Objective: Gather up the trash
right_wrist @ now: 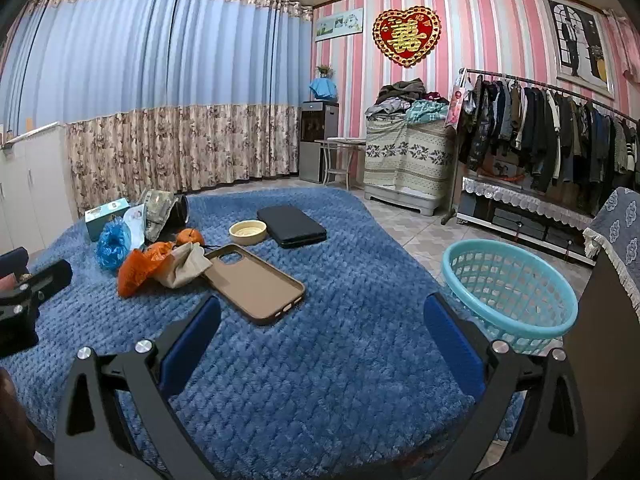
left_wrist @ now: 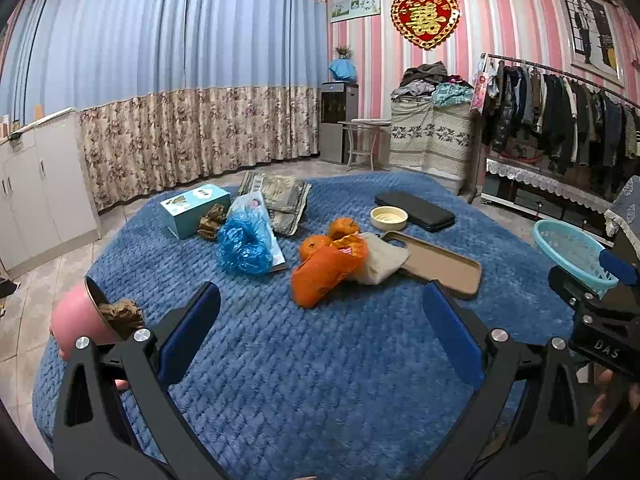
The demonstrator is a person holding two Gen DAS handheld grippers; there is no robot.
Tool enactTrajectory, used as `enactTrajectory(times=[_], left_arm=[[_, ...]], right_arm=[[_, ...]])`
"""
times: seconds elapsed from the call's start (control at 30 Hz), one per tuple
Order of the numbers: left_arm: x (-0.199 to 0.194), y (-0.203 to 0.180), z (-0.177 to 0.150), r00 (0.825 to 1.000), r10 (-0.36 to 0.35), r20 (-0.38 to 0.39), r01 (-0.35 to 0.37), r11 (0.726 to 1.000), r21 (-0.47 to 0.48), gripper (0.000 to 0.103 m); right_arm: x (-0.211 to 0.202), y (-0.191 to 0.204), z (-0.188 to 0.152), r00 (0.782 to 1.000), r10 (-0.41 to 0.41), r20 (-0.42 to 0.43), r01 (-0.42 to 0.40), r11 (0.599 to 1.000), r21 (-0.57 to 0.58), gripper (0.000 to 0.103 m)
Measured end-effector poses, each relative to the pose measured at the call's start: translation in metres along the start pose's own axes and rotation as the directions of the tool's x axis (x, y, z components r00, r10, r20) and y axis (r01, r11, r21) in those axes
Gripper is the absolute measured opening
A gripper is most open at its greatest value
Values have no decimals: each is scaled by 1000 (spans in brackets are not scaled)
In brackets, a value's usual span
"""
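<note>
Both claws (left_wrist: 320,320) (right_wrist: 322,330) agape; orange bag (left_wrist: 326,270) just ahead.

A blue quilted blanket (left_wrist: 320,360) covers the worktop. On it lie an orange plastic bag (left_wrist: 324,270), a blue plastic bag (left_wrist: 244,242), two tangerines (left_wrist: 344,228), a brown phone case (right_wrist: 256,284), a cream bowl (right_wrist: 248,232), a black case (right_wrist: 292,226) and a teal box (left_wrist: 194,210). A crumpled beige cloth (left_wrist: 380,258) touches the orange bag.

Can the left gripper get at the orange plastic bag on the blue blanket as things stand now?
Probably yes. The left gripper is open and empty, only bare blanket lies between it and the orange plastic bag, and the bag's near side is uncovered.
</note>
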State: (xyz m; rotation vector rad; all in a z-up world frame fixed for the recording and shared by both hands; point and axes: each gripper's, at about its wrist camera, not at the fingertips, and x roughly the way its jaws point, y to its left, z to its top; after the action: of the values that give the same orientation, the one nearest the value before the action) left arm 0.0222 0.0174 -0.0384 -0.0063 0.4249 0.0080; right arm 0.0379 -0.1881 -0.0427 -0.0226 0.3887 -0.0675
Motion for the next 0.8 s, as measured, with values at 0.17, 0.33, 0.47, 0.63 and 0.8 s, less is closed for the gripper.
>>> enactTrajectory(times=[0.17, 0.33, 0.47, 0.63, 0.8], left_arm=[[15, 11, 4, 1000, 21, -19, -22, 1000, -13, 98], [39, 15, 10, 999, 26, -47, -26, 1000, -13, 98], [57, 12, 11, 997, 24, -76, -25, 1000, -5, 98], [78, 1, 14, 995, 40, -89, -36, 998, 42, 98], [100, -6, 19, 990, 72, -120, -61, 994, 92, 98]], right_arm=[[12, 1, 0, 1000, -7, -19, 6, 1000, -20, 99], [26, -8, 1, 999, -12, -35, 12, 1000, 14, 99], [38, -12, 6, 998, -18, -56, 19, 1000, 19, 99], [56, -9, 5, 994, -25, -108, 26, 1000, 2, 99], [75, -17, 3, 985, 0, -173, 10, 998, 58, 99]])
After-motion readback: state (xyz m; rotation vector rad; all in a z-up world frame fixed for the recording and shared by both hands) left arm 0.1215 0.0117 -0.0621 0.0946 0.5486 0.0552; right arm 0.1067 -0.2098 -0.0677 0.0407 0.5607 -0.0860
